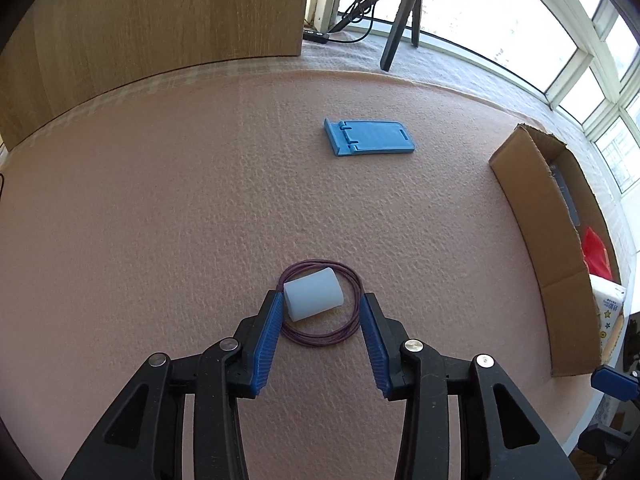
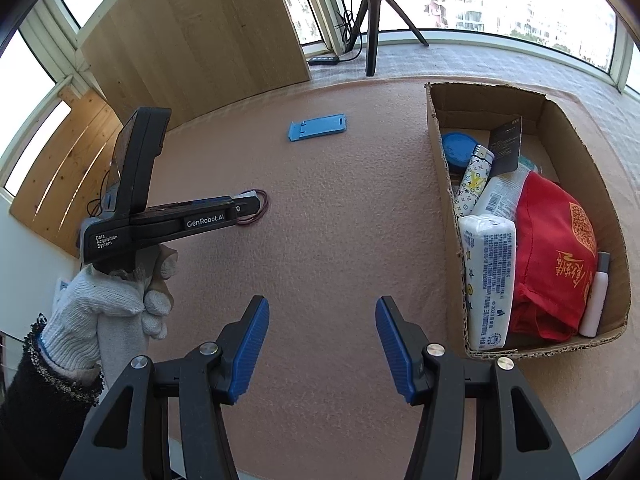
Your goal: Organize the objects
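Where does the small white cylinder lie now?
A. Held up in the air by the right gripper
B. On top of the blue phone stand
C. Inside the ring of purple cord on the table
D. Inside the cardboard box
C: the white cylinder rests on the table within the purple cord ring, between the left gripper fingers.

White knit glove (image 2: 100, 300), black sleeve (image 2: 36, 408)

A pale blue-white cylinder (image 1: 313, 294) lies on its side inside a purple wire coil (image 1: 322, 307) on the pink mat.
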The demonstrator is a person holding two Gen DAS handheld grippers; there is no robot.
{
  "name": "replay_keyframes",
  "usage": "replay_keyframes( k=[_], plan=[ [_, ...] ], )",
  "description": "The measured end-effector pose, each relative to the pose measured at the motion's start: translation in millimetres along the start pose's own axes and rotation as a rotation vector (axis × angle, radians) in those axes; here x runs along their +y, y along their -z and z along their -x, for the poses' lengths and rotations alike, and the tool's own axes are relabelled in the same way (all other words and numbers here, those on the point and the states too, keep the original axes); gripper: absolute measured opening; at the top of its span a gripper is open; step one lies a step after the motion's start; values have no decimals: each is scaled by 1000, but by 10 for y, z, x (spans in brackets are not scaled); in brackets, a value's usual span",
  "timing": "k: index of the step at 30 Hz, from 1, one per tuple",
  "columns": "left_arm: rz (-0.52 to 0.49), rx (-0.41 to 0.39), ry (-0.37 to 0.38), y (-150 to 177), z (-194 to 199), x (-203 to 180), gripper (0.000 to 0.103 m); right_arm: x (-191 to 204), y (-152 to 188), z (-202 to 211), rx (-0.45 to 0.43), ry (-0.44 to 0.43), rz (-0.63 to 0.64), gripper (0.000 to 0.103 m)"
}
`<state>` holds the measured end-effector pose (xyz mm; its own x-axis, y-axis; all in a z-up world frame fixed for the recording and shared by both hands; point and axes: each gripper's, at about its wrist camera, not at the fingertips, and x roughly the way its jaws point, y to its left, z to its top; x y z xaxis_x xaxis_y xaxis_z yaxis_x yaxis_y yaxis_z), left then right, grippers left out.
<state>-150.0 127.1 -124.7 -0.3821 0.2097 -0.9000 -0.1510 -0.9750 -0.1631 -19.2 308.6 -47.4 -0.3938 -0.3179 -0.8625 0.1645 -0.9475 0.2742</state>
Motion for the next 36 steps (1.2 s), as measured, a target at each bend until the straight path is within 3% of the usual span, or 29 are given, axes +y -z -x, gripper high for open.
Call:
replay_keyframes(
  k=[5,8,12,14,17,27,31,33,36],
  plan=[
    [40,-18,-6,-3,70,176,42,8,-20,-32,6,-2,-3,52],
    [61,-31,-4,4,135,312,32,34,-50,-70,10,-9,1,52],
    [72,-38,22,27,185,383,31,89,-109,-153,22,-20,9,52],
    [55,-39,24,25,189,320,36,116,-130,-180,24,-28,10,52],
    [36,-40,28,-5,157,204,50,155,-154,-210,27,-32,18,52],
    [-46,-16,-56,-93,-51,-41,51,159,-155,-266,48,-30,7,52],
    [-26,-27,-55,-77,-8,82,41,136,-179,-285,51,-31,-2,52],
    [-19,-31,-59,-64,20,145,32,131,-191,-292,52,-32,-4,52],
    [10,-35,-53,-45,68,260,30,136,-226,-317,57,-46,-11,52]
  ],
)
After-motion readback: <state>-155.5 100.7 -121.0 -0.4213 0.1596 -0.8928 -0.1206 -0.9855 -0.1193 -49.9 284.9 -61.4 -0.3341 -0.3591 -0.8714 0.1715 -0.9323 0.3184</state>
